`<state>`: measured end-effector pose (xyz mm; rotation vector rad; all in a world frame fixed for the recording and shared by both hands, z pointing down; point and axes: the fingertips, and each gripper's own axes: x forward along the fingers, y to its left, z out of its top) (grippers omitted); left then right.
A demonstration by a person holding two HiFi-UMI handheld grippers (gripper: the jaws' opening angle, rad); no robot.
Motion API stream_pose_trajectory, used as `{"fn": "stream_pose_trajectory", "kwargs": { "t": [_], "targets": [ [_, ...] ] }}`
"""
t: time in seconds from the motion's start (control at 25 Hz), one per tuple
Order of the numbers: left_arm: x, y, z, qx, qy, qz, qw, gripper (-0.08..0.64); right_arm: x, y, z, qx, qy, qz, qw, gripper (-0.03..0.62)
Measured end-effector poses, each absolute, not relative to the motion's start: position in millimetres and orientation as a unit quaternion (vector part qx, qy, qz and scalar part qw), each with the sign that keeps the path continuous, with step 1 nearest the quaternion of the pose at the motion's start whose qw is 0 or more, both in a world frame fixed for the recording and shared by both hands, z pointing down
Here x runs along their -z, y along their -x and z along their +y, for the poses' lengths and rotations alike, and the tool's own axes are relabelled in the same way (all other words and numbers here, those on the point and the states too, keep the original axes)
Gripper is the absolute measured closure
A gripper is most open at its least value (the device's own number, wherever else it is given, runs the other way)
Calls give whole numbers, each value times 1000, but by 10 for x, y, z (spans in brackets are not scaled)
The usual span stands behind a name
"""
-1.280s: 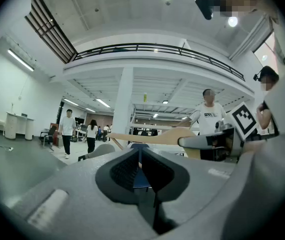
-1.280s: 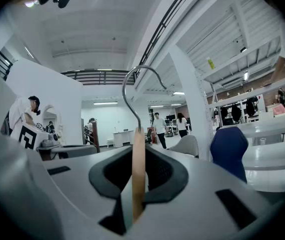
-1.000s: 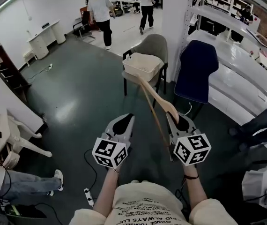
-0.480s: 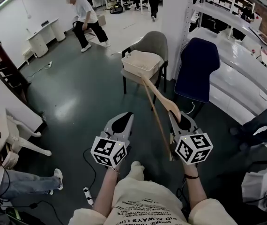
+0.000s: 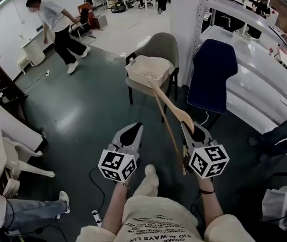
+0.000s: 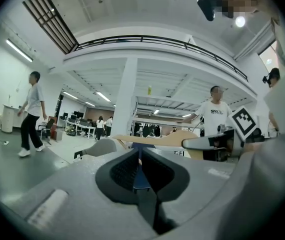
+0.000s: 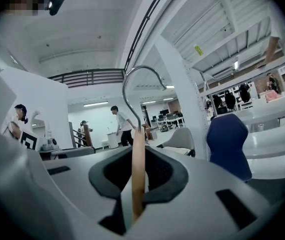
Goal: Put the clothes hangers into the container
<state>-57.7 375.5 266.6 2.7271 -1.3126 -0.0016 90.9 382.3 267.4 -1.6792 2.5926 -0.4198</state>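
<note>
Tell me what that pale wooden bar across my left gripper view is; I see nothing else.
Observer: A pale wooden clothes hanger; the right gripper is shut on it.
Operator: Where's the container?
Observer: A beige plastic basket sits on a grey upholstered chair ahead, the hanger's far end near its edge.
Operator: Hangers inside already?
Observer: None show in the head view.
</note>
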Motion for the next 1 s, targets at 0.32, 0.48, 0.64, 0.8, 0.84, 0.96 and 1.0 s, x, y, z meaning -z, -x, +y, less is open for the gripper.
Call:
{"fn": "stream_pose_trajectory", "kwargs": {
  "t": [0.32, 0.48, 0.64, 0.8, 0.84, 0.96, 1.0],
  "targets": [
    [-2733, 694, 2690, -3, -899, -430, 82, 529, -2737, -828, 2790, 155, 547, 823, -5, 538],
    [-2773, 818, 2184, -5, -898, -432, 88, 529, -2784, -773, 2295, 164, 553, 817, -9, 538],
    [-2812, 917, 1771, -8, -898, -432, 89, 529, -2828, -740, 1884, 168, 559, 812, -8, 538],
    [-2880, 948, 1468, -14, -898, -431, 91, 529, -2856, -742, 1556, 170, 563, 809, -5, 538],
    [-2894, 960, 1407, -15, -898, -431, 92, 529, -2864, -734, 1488, 171, 563, 809, -6, 538],
    [-2934, 993, 1229, -19, -897, -430, 96, 529, -2893, -699, 1292, 174, 563, 808, -7, 538],
    [-2955, 999, 1170, -20, -897, -430, 97, 529, -2913, -689, 1225, 175, 563, 808, -8, 538]
  ]
}}
